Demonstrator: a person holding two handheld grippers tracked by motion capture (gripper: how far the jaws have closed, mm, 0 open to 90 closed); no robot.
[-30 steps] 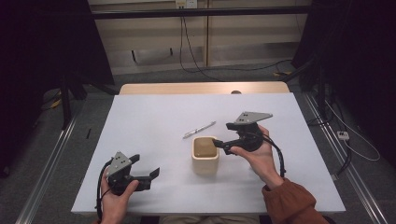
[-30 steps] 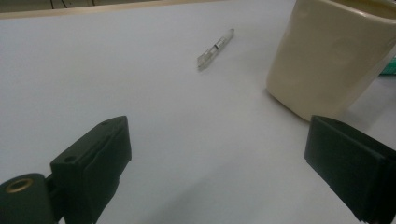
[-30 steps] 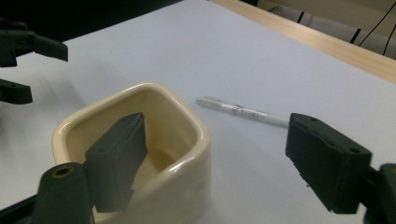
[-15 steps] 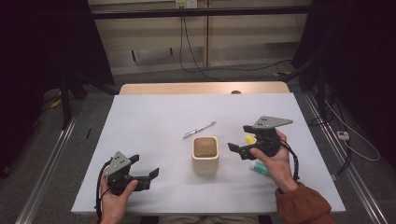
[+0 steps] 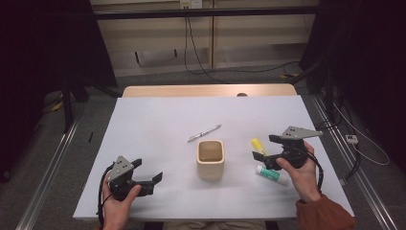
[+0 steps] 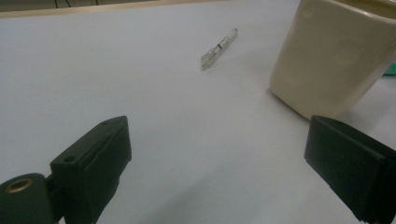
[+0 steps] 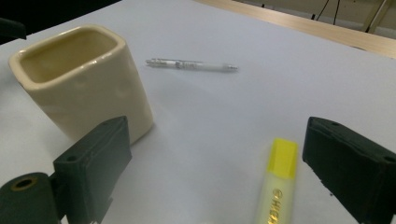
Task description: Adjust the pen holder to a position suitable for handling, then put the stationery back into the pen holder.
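A cream square cup [image 5: 210, 158] stands empty in the middle of the white table [image 5: 158, 124]. A clear pen [image 5: 204, 133] lies just beyond it. Right of the cup lie a yellow highlighter [image 5: 259, 146] and a white marker with a green cap [image 5: 272, 175]. My right gripper [image 5: 264, 147] hovers open over the highlighter. In the right gripper view the highlighter [image 7: 278, 186] lies between the spread jaws of the right gripper [image 7: 219, 168], with the cup [image 7: 79, 79] at the left and the pen [image 7: 191, 64] behind. My left gripper [image 5: 148, 171] is open near the front left, empty [image 6: 219, 172], facing the cup [image 6: 336, 56] and the pen [image 6: 218, 46].
A wooden strip [image 5: 206, 91] borders the table's far edge. Cables [image 5: 201, 62] run over the floor behind it. Metal rails [image 5: 52, 163] flank the table on both sides.
My right gripper has moved away from the cup's rim, to the right and toward me, and now hangs over the highlighter. The left gripper has stayed put.
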